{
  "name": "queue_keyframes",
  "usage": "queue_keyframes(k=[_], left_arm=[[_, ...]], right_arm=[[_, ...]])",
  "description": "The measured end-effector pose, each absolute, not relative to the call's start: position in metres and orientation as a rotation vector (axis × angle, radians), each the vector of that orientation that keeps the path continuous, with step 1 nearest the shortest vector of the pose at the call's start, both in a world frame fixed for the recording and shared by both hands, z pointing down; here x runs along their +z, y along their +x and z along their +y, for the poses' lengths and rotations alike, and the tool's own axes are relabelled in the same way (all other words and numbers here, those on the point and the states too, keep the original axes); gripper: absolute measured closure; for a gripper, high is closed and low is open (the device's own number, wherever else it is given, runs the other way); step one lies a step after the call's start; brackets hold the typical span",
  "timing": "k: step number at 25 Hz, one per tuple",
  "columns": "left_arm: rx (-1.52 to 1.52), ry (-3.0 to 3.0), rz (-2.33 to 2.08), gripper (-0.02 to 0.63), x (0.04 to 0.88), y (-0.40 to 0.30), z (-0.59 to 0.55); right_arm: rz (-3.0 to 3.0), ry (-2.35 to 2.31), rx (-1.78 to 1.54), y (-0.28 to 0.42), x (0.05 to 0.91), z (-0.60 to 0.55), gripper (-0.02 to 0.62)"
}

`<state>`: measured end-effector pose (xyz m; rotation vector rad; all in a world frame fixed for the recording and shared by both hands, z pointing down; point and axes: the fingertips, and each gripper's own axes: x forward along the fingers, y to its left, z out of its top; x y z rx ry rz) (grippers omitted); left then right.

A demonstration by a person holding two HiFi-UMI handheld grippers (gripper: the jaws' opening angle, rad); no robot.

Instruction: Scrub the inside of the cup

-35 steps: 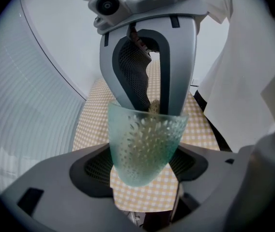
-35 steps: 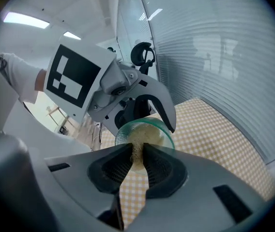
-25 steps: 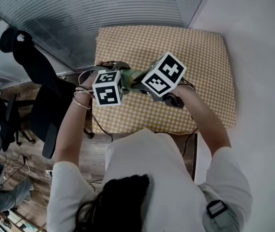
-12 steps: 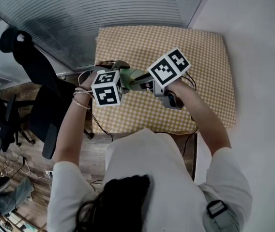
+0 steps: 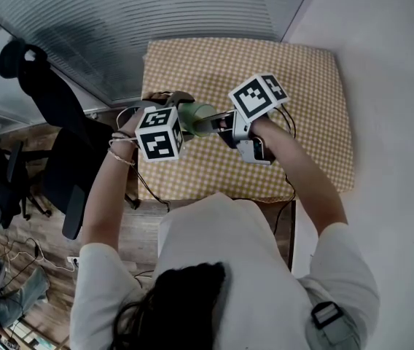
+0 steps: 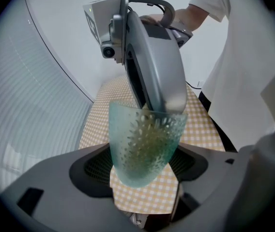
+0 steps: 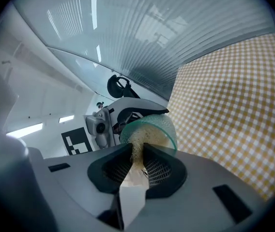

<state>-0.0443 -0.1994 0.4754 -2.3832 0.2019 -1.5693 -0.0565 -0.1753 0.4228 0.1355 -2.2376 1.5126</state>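
Rolled over since a second ago, my right hand-held gripper point(image 7: 138, 151) pinches a sponge point(image 7: 136, 167) inside the cup point(image 6: 142, 144), which my left hand-held gripper point(image 6: 143, 167) clamps above the worktop point(image 5: 302, 86); harder twisting could wrench the cup loose.

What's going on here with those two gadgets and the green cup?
A person holds a gripper in each hand above a checked tablecloth. The left gripper clamps a translucent green cup. The right gripper is shut on a spongy scrubber pushed into the cup's mouth; scrubbing its inside appears under way.
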Motion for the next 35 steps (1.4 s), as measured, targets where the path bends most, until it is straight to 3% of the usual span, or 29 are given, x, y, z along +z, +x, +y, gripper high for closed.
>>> queue_keyframes(k=[35], left_arm=[[-1.461,-2.432,0.327,0.255,0.476,-0.038,-0.196]], right_arm=[[-1.996,0.4,2.48,-0.048,0.422,-0.19,0.517]])
